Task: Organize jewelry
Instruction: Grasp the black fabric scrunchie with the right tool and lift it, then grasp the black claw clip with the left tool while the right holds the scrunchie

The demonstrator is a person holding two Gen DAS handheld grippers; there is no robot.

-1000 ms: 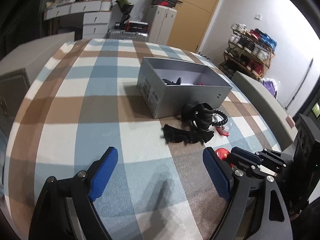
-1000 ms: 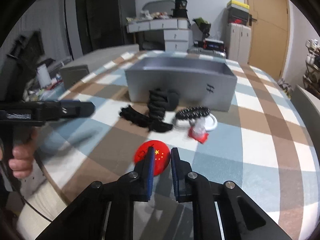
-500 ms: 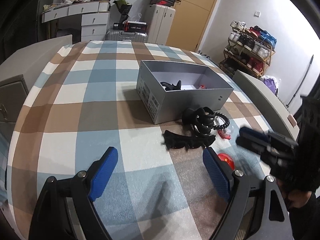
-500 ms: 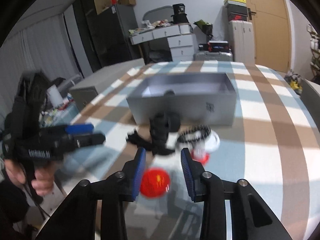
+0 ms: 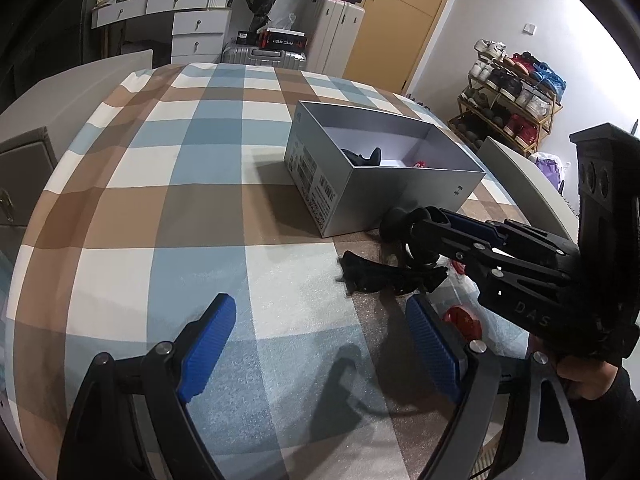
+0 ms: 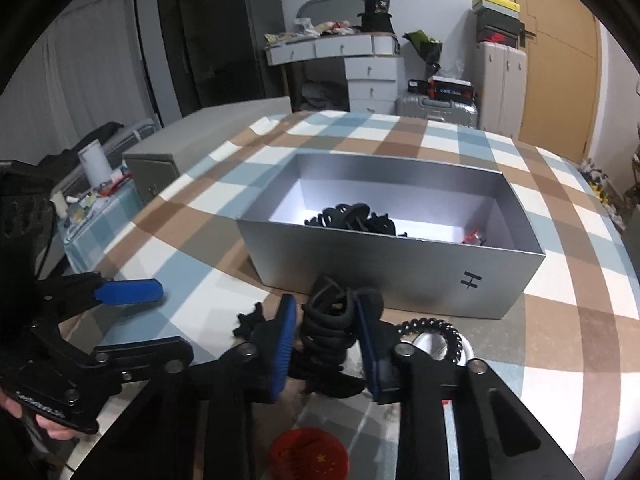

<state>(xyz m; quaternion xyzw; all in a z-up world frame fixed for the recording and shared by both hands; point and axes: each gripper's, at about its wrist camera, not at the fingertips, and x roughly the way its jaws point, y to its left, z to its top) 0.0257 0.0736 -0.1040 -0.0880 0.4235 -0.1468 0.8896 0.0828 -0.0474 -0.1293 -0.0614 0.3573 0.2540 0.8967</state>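
Now right gripper [image 6: 326, 340] closing around black hair tie bundle [image 6: 328, 332], just at 6 o'clock of grey box [image 6: 400, 276]; pads not clearly pressing. Left gripper [image 5: 320, 352] spread, empty. Risk I see: snagging black clip [image 5: 372, 276] beneath, or bundle slipping.

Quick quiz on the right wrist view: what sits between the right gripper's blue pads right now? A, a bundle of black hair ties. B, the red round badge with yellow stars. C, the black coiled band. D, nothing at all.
A: the right gripper brackets the bundle of black hair ties in front of the grey box; the red badge lies nearer the camera, and the coiled band lies outside its right pad.
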